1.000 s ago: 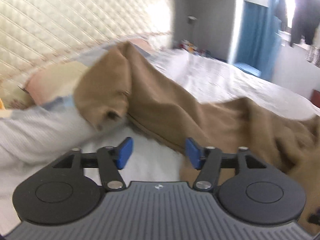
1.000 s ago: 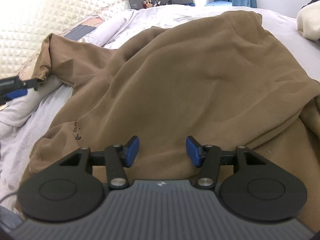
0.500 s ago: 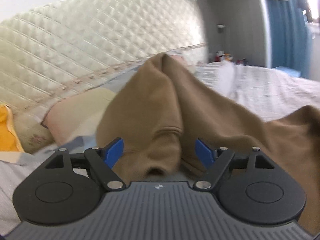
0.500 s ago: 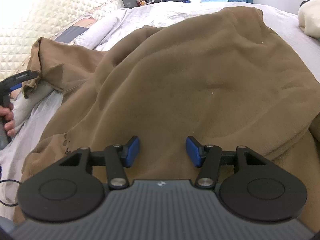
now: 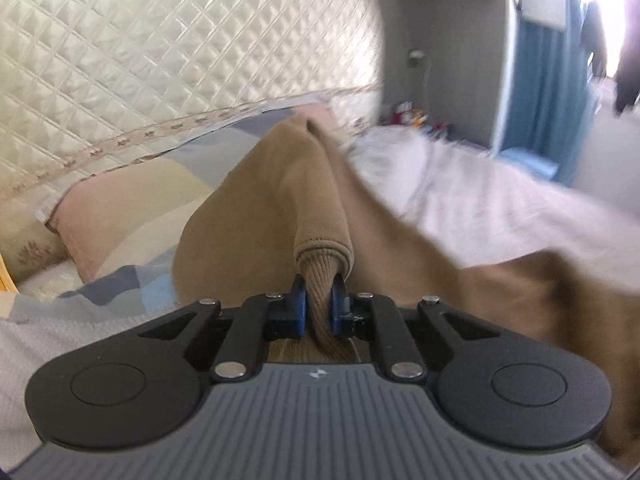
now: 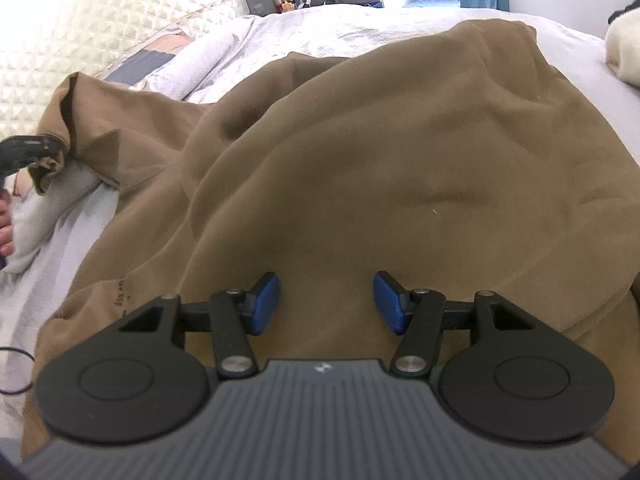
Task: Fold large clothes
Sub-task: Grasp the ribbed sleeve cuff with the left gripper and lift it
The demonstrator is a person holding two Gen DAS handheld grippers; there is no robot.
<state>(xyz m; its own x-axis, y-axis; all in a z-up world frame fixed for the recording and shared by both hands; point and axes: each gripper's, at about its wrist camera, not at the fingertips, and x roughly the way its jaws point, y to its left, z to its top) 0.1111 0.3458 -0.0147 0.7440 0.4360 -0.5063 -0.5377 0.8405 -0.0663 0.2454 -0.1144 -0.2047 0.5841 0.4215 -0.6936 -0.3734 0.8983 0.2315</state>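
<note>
A large brown sweatshirt (image 6: 360, 168) lies rumpled across the bed, one ribbed cuff (image 5: 320, 280) lifted.

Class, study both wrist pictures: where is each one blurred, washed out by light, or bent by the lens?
Left wrist view: the bed sheet and blue curtain on the right smear with motion, the window corner glares white, while the ribbed sleeve cuff stays sharp. Right wrist view: sharp across the brown sweatshirt, the quilted headboard top left is overexposed, and the fisheye bows the bed's edges.
</note>
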